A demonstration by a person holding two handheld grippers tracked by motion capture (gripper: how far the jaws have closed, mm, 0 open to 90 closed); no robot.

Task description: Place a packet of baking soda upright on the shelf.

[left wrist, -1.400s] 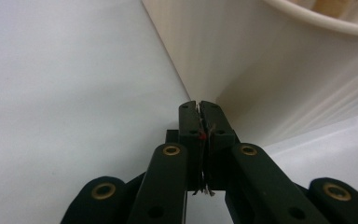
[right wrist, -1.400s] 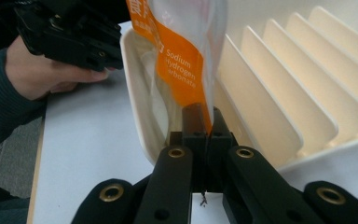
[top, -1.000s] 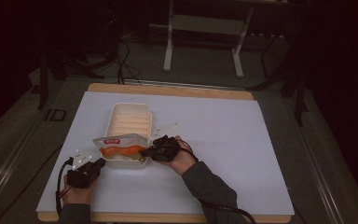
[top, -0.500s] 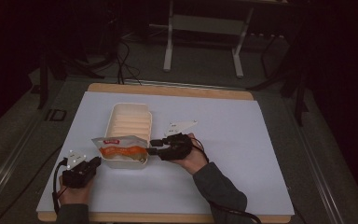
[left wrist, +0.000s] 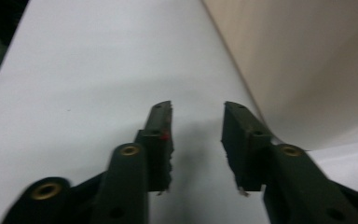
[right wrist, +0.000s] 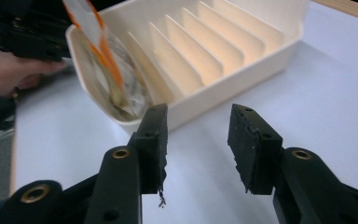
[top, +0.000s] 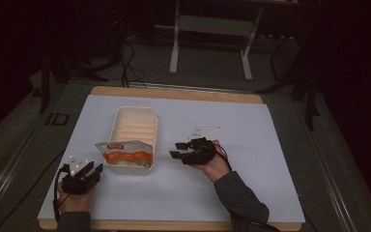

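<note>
Left gripper point(top: 88, 173), lower left of the high view: jaws have just been opening, now spread with nothing between them, resting on the white table point(top: 251, 145) just left of the tray. In the left gripper view the two black pads point(left wrist: 161, 140) stand apart over bare table, the tray wall filling the upper right.

Centre-left of the high view: cream ribbed tray point(top: 134, 126), long axis running up the frame. The snack pouch point(top: 124, 152), orange and white with a red label, lies across the tray's near end, leaning on the rim. In the right gripper view the pouch point(right wrist: 103, 60) stands tilted in the end slot, upper left of frame.

Judgement on handling: pouch looks light, thin, crinkly film; soft, will buckle and may slip between pads. Best hold is probably the flat sealed top edge, clear of the contents. Tray point(right wrist: 223, 56) appears stiff moulded plastic, light enough to skid if pushed.

Right gripper point(top: 181, 150), centre of the high view: jaws have just been opening, released and empty, pointing left toward the tray, apart from it.
</note>
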